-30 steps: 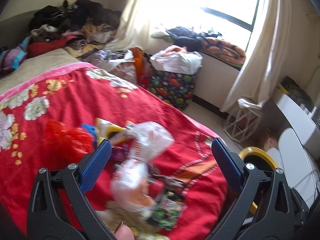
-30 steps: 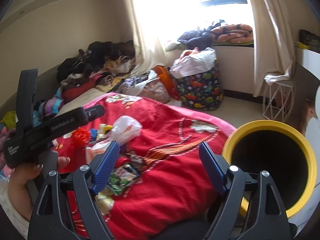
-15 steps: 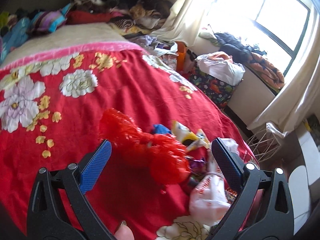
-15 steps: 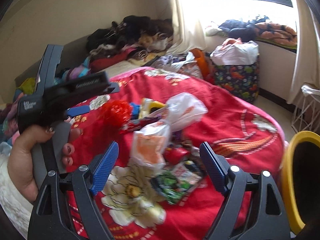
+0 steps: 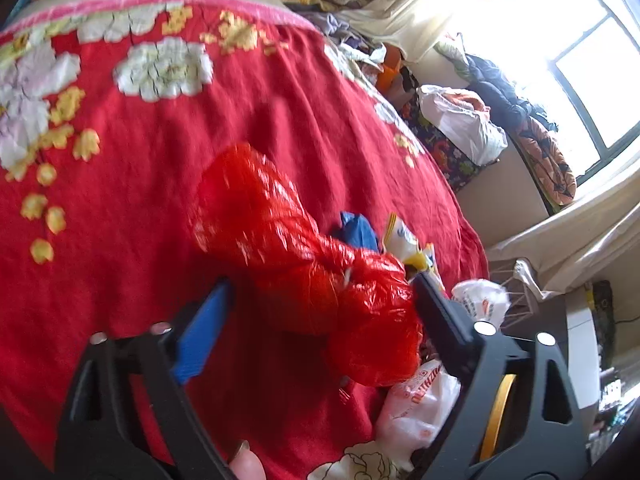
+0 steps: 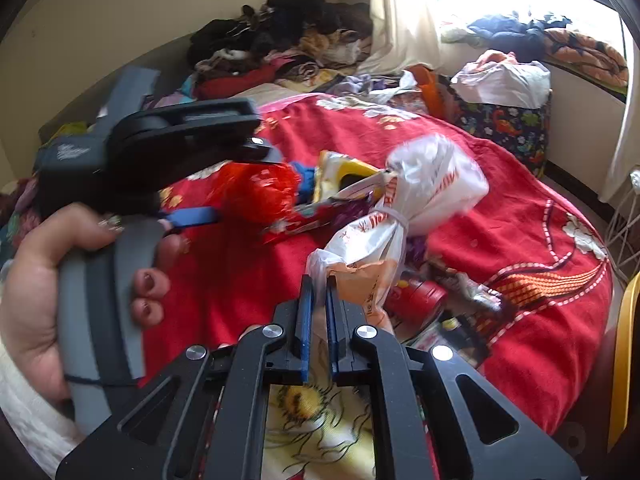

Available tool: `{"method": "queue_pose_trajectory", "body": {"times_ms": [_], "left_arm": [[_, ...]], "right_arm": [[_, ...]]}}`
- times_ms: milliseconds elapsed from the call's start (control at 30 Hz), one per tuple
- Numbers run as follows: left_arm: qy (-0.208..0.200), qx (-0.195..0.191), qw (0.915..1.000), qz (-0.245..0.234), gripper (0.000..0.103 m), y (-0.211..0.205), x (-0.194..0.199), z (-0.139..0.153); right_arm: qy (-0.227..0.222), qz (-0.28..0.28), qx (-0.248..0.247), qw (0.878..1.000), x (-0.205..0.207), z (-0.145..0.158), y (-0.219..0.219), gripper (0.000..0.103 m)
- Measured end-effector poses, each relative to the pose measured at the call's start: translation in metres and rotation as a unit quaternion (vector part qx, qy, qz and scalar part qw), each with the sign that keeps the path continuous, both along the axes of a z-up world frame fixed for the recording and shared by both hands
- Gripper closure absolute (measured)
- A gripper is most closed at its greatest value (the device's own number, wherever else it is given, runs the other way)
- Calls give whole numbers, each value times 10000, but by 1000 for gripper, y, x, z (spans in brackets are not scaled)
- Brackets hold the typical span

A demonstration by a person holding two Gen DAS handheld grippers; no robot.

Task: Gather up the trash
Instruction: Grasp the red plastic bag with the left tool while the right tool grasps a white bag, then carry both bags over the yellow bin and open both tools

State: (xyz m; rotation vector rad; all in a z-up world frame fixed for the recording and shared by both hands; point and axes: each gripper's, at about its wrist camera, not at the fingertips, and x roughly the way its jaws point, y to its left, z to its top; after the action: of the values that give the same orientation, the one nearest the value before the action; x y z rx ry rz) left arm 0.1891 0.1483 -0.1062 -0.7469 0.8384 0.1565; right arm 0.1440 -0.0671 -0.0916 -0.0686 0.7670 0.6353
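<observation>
Right gripper (image 6: 318,300) was clamped on corner of white plastic bag (image 6: 384,240) on red blanket (image 6: 500,232). Left gripper (image 5: 320,300) was closing around red plastic bag (image 5: 304,264), pads not yet pressing. Thin film could slip or tear if lifted by so little material.

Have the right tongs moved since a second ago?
Yes. The right tongs swung away from the yellow bin toward the bed's trash and now pinch the white plastic bag.
</observation>
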Motion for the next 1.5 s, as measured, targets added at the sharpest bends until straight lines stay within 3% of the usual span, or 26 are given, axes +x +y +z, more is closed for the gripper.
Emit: {"method": "queue_pose_trajectory", "body": {"times_ms": [100,300,533,900,1500], "left_arm": [[-8,-5,10000,-67,50,-4,-3,-3],[-361,117,9992,-143,61,-8,-20,10],[-765,378,9961,-225,61,-13,-39,35],[-1063,841,9898,-428,62,-30,-53,65],[-1437,1090,9787,-982,62,-72,-57,95]], "right_arm": [[-136,145,-76,9998,-9,-2,2,98],[-399,293,-183,9986,-21,5,3,98],[-666,364,-32,9971,-29,20,-7,98],[-945,356,127,9948,-41,43,-19,99],[-1466,-355,513,9872,-39,84,-79,99]]}}
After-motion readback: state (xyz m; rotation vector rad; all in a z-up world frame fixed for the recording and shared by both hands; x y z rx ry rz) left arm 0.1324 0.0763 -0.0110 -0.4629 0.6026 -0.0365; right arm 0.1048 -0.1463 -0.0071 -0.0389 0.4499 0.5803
